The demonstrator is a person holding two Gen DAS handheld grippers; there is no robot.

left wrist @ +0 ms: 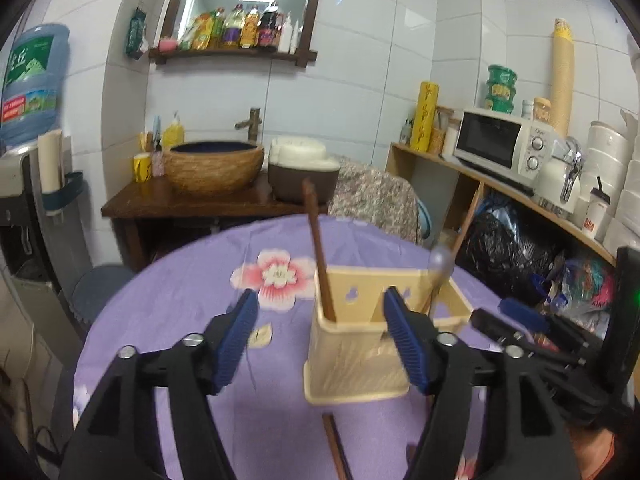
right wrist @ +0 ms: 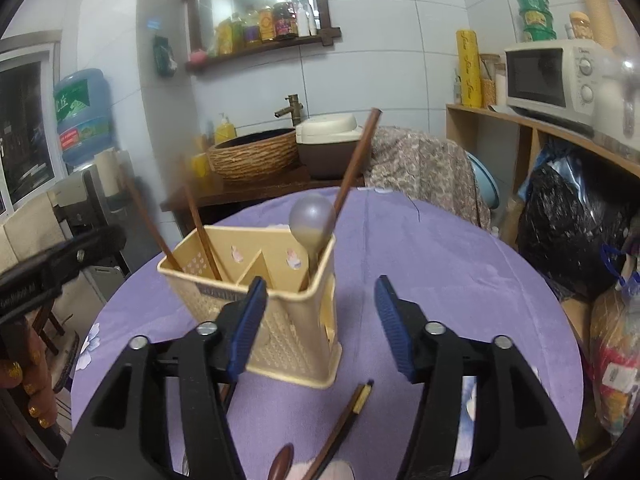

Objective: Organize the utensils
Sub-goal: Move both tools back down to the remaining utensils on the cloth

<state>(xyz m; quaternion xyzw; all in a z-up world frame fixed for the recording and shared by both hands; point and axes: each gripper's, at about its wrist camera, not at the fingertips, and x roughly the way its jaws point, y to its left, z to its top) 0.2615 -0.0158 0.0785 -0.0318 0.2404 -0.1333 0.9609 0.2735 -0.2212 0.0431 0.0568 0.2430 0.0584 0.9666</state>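
Our left gripper [left wrist: 318,334] and right gripper [right wrist: 320,326] both angle downward, jaws wide and empty. The cream utensil holder [left wrist: 352,360] stands on the purple table [right wrist: 432,272], with chopsticks [left wrist: 320,256] and a spoon [right wrist: 314,220] inside. Only the right view shows the loose chopsticks [right wrist: 344,428] lying ahead, cut off below.

My right gripper [right wrist: 320,324] hangs with its blue pads [right wrist: 394,328] spread apart and nothing between them. Just beyond its left pad stands the cream utensil holder [right wrist: 288,328] on the purple tablecloth [right wrist: 440,272]. Two brown chopsticks [right wrist: 200,232] lean in its left compartment; a grey spoon [right wrist: 312,220] and another chopstick [right wrist: 356,160] stand in the right. Near me, dark chopsticks [right wrist: 344,424] lie on the cloth. My left gripper [right wrist: 52,268] shows at the far left.
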